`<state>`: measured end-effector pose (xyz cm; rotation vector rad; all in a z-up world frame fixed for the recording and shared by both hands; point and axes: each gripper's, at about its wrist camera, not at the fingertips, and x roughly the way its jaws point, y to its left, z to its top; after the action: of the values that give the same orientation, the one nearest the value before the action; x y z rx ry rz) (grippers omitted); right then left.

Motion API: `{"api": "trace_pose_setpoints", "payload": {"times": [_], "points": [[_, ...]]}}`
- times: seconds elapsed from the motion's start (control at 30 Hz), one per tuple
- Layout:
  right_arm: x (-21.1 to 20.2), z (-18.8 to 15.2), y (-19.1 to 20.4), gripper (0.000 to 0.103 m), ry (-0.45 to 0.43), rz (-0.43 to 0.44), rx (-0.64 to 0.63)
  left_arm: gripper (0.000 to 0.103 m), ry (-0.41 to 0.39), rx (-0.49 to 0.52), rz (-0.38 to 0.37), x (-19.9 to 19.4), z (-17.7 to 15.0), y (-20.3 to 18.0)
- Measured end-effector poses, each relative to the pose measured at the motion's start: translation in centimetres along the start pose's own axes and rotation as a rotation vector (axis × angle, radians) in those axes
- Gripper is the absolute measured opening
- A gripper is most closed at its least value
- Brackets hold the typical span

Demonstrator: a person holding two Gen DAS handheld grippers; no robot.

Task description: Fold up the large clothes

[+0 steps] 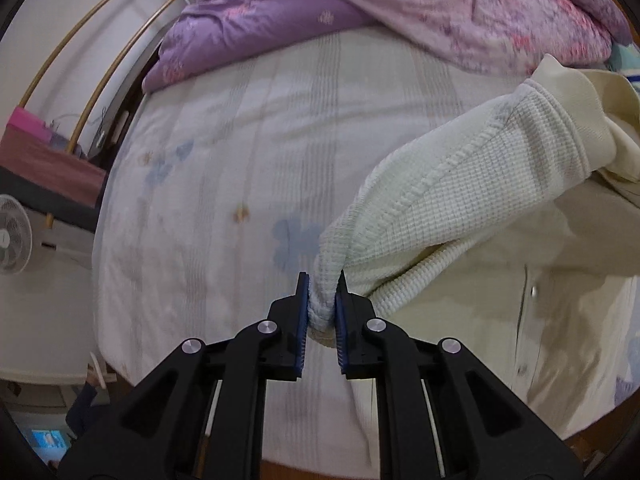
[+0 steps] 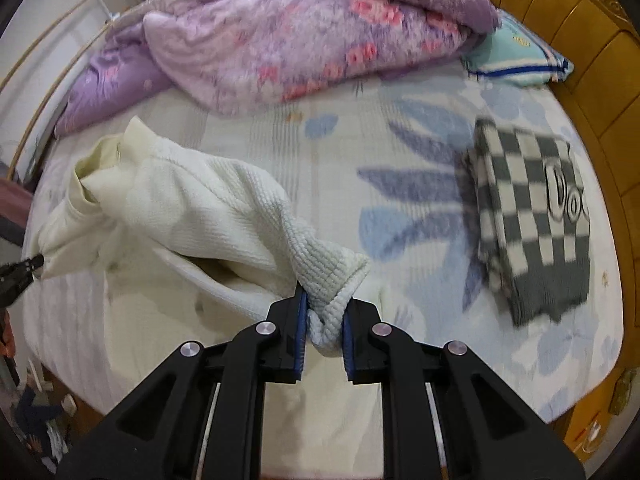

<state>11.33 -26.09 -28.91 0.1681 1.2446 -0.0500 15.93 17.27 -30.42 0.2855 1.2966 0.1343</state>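
From my left wrist feed, the cream waffle-knit jacket (image 1: 480, 184) runs off the right edge, so I can't see its full shape. The pink and purple floral quilt (image 2: 304, 32) at the bed's far edge is smeared. The grey-and-white checked folded sweater (image 2: 532, 216) is blurred; its lettering is unreadable.

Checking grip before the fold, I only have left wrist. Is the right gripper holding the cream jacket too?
Observer: Yes. The right gripper is clamped on a ribbed cuff of the cream jacket.
Operator: Anything else on the bed I can't see?
Observer: A folded grey-and-white checked garment lies to the right of the jacket, apart from it.
Operator: What's past that?
Observer: A wooden headboard curves along that side of the bed, with a teal pillow against it.
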Motion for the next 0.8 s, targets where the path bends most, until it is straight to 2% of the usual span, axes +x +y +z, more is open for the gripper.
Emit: {"api": "trace_pose_setpoints", "payload": {"times": [0.13, 0.33, 0.4, 0.43, 0.5, 0.53, 0.57, 0.6, 0.67, 0.7, 0.77, 0.8], "points": [[2.0, -4.4, -0.3, 0.013, 0.085, -0.027, 0.006, 0.01, 0.09, 0.005, -0.017, 1.6, -4.5, -0.5], [9.0, -11.1, -1.0, 0.014, 0.284, -0.107, 0.03, 0.01, 0.277, -0.01, -0.019, 7.7, -11.6, -1.6], [10.9, -12.7, -1.0, 0.014, 0.336, -0.137, 0.06, 0.011, 0.32, -0.027, 0.001, 9.5, -13.1, -1.6], [11.5, -13.2, -1.0, 0.014, 0.359, -0.141, 0.084, 0.011, 0.352, -0.042, -0.019, 10.4, -13.7, -1.5], [11.5, -13.5, -0.8, 0.015, 0.359, -0.157, 0.099, 0.011, 0.361, -0.036, -0.025, 10.7, -13.8, -1.5], [11.3, -13.4, -0.6, 0.016, 0.358, -0.157, 0.095, 0.014, 0.356, -0.011, -0.02, 10.4, -13.6, -1.5], [11.2, -13.1, -0.4, 0.022, 0.38, -0.148, 0.09, 0.016, 0.354, 0.005, -0.026, 10.2, -13.5, -1.5], [11.2, -13.0, -0.4, 0.04, 0.412, -0.138, 0.094, 0.022, 0.354, 0.019, -0.038, 9.8, -13.3, -1.4], [10.5, -12.9, -0.6, 0.067, 0.462, -0.101, 0.134, 0.024, 0.353, 0.03, -0.061, 8.8, -13.0, -1.1], [10.0, -12.6, -0.7, 0.068, 0.463, -0.08, 0.139, 0.026, 0.354, 0.039, -0.079, 8.1, -12.9, -1.0], [8.3, -12.3, -0.4, 0.069, 0.472, -0.046, 0.139, 0.038, 0.348, 0.058, -0.11, 6.7, -12.7, -1.0], [7.7, -12.2, -0.3, 0.073, 0.468, -0.045, 0.141, 0.057, 0.339, 0.076, -0.126, 5.8, -12.6, -1.2]]}}
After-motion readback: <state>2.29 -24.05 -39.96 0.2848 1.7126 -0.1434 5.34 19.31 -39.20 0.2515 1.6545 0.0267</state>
